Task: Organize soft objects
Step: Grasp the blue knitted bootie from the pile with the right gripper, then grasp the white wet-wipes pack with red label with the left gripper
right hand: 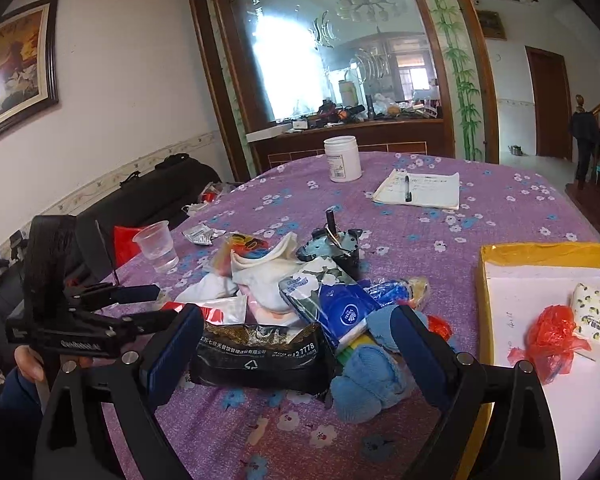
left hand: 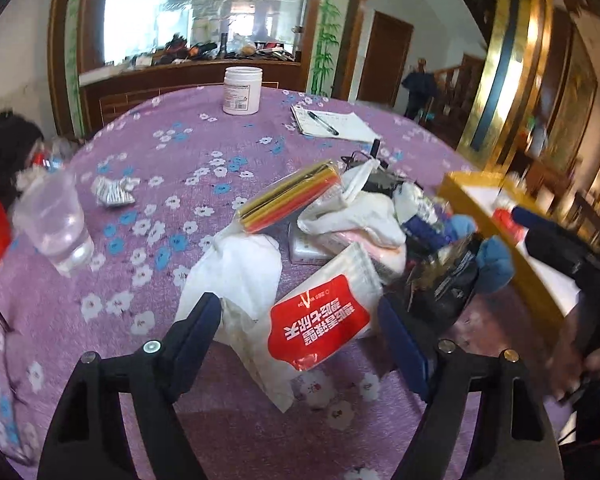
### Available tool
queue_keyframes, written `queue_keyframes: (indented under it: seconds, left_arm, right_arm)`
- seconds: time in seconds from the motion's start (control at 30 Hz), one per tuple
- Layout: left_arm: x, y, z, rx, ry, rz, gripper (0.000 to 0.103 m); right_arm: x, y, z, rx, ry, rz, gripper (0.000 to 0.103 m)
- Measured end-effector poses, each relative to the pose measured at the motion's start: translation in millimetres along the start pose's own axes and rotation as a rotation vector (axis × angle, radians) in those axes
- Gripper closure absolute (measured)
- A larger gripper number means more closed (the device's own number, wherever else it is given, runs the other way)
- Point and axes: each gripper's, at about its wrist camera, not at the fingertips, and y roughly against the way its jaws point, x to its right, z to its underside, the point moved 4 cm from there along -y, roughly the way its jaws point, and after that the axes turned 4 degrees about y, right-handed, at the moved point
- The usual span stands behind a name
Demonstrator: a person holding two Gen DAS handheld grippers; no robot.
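White jar (left hand: 243,91), notepad (left hand: 336,124) with pen (left hand: 322,122), plastic cup (left hand: 56,222).

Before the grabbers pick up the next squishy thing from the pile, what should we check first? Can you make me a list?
1. Left gripper open: ok, its jaws stand wide with nothing pinched.
2. Something soft in front of it: ok, the red-and-white tissue pack lies between its fingers, beside a white cloth.
3. Right gripper open: ok, jaws wide and empty.
4. Its nearest soft thing: ok, the blue knitted sock lies just ahead, next to a black packet.
5. Room in the yellow box: ok, only a red bag and a small tissue pack inside.
6. Plastic cup with water out of the way: ok, it stands apart from the pile.
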Motion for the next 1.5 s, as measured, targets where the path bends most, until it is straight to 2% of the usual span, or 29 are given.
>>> queue_keyframes:
  seconds: [0.17, 0.3, 0.4, 0.5, 0.53, 0.57, 0.63, 0.77, 0.93, 1.0, 1.07, 1.2, 1.27, 1.33, 1.43, 1.5]
  left_arm:
    - [12.8, -12.9, -0.3, -0.042, -0.113, -0.067, 0.029]
    - [24.1, -12.0, 7.0, -0.045, -0.212, -0.1, 0.029]
    - [24.7, -9.9, 10.2, -0.051, -0.244, -0.111, 0.029]
    - [18.6, -2.6, 10.9, -0.049, -0.223, -0.087, 0.028]
    - [16.5, 0.0, 11.1, -0.046, -0.217, -0.089, 0.028]
    - [14.4, 2.3, 11.1, -0.042, -0.216, -0.092, 0.028]
    - [10.1, 6.6, 9.9, -0.035, -0.207, -0.093, 0.028]
    - [3.4, 11.5, 3.5, -0.024, -0.187, -0.084, 0.027]
    - [8.7, -2.9, -5.3, -0.048, -0.222, -0.057, 0.028]
    - [12.7, -11.9, -6.5, -0.069, -0.242, -0.042, 0.028]
    - [20.7, -23.0, -4.9, -0.095, -0.286, -0.035, 0.028]
    - [31.3, -39.6, 2.7, -0.136, -0.337, -0.071, 0.029]
    - [35.9, -35.8, 6.3, -0.137, -0.349, -0.071, 0.037]
    - [39.2, -28.5, 10.6, -0.116, -0.341, -0.119, 0.043]
    - [42.0, -13.1, 15.3, -0.086, -0.315, -0.165, 0.058]
    - [41.7, -3.0, 15.9, -0.068, -0.286, -0.158, 0.067]
  right_arm:
    - [7.0, 9.8, 0.3, -0.046, -0.04, 0.099, 0.006]
    - [14.6, 6.4, 11.2, -0.154, -0.062, 0.171, 0.006]
    - [21.3, -2.5, 16.7, -0.207, -0.089, 0.212, 0.013]
    - [28.0, -18.4, 25.3, -0.277, -0.114, 0.221, 0.033]
    - [29.8, -23.8, 28.5, -0.297, -0.119, 0.221, 0.051]
    - [31.1, -29.5, 32.2, -0.317, -0.123, 0.218, 0.063]
    - [34.1, -30.6, 36.3, -0.326, -0.143, 0.2, 0.065]
    - [27.3, -6.6, 26.1, -0.232, -0.107, 0.191, 0.065]
    - [8.9, 18.9, 35.0, -0.146, -0.084, 0.056, 0.065]
    - [3.4, 23.0, 41.9, -0.137, -0.078, 0.015, 0.065]
    - [0.0, 25.7, 41.3, -0.12, -0.069, 0.019, 0.065]
    - [-1.9, 19.6, 43.9, -0.155, -0.07, 0.043, 0.065]
    - [2.3, 16.0, 45.0, -0.176, -0.084, 0.05, 0.065]
    - [7.2, 10.2, 49.4, -0.219, -0.114, 0.055, 0.065]
    - [14.8, 1.5, 54.9, -0.274, -0.144, 0.078, 0.063]
    - [14.0, -4.9, 59.1, -0.315, -0.143, 0.077, 0.063]
